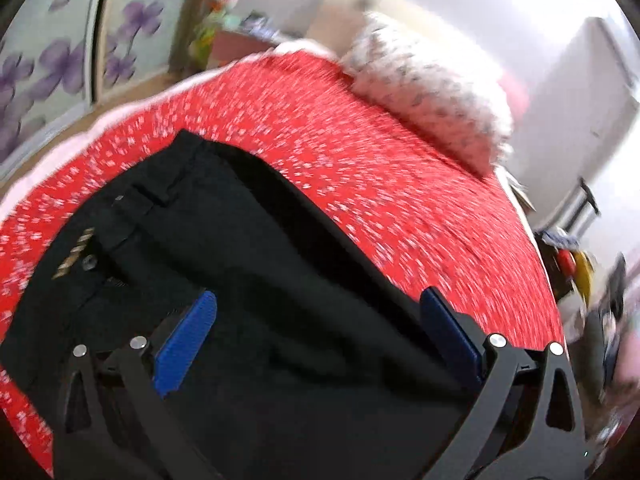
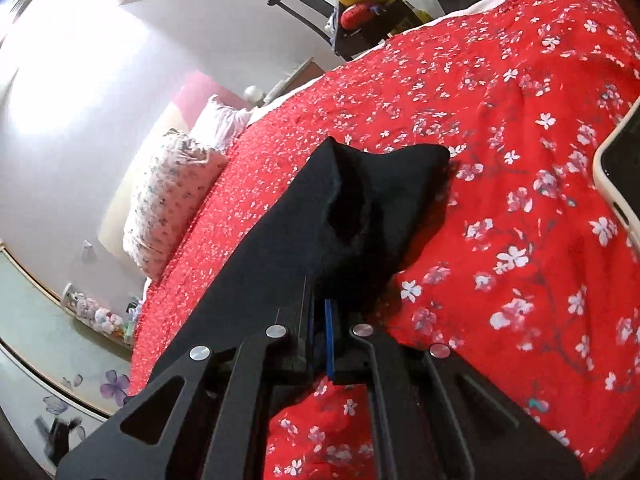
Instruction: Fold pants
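Observation:
Black pants (image 1: 248, 264) lie on a red flowered bedspread (image 1: 360, 168); their waistband with a button and a label shows at the left. My left gripper (image 1: 316, 300) hovers over them, open, blue pads wide apart with nothing pressed between. In the right wrist view the leg end of the pants (image 2: 360, 200) bunches up off the bedspread (image 2: 520, 200). My right gripper (image 2: 320, 308) is shut on that black cloth, the blue pads pressed together with the fabric rising out of them.
A flowered pillow (image 1: 424, 92) lies at the head of the bed, also seen as the pillow (image 2: 168, 196). A phone (image 2: 624, 168) rests on the bedspread at right. A chair with clutter (image 2: 360, 12) stands beyond the bed. A wardrobe with purple flowers (image 1: 52, 64) stands left.

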`<state>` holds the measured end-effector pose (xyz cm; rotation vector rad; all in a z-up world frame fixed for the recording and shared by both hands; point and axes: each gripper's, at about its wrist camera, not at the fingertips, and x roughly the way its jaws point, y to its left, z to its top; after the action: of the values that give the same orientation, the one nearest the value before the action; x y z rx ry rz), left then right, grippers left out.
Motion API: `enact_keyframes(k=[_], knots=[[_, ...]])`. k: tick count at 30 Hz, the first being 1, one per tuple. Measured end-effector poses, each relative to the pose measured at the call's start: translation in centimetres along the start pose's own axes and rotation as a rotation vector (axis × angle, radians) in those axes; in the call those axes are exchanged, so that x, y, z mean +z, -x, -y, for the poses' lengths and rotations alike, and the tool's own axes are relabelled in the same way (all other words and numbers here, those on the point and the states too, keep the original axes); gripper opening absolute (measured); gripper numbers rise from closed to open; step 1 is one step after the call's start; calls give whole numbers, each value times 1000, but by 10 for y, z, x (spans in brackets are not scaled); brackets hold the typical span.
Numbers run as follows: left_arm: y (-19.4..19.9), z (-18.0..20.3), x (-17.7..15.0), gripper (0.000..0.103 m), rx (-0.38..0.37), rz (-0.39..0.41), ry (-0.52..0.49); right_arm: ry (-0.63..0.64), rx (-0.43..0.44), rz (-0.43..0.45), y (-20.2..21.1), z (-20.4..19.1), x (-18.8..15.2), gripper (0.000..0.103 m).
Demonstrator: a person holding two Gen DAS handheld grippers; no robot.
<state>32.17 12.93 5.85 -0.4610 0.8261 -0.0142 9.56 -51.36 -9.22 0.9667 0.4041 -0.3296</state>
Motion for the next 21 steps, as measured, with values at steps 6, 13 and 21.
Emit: enact_keyframes(k=[6, 13, 21], knots=[[-100, -2, 46, 101, 102, -140, 159, 5, 47, 15, 4, 8, 1, 3], [-160, 1, 60, 70, 301, -209, 244, 2, 89, 23, 14, 18, -1, 4], [-162, -5, 52, 7, 206, -197, 252, -2, 116, 25, 17, 21, -2, 4]])
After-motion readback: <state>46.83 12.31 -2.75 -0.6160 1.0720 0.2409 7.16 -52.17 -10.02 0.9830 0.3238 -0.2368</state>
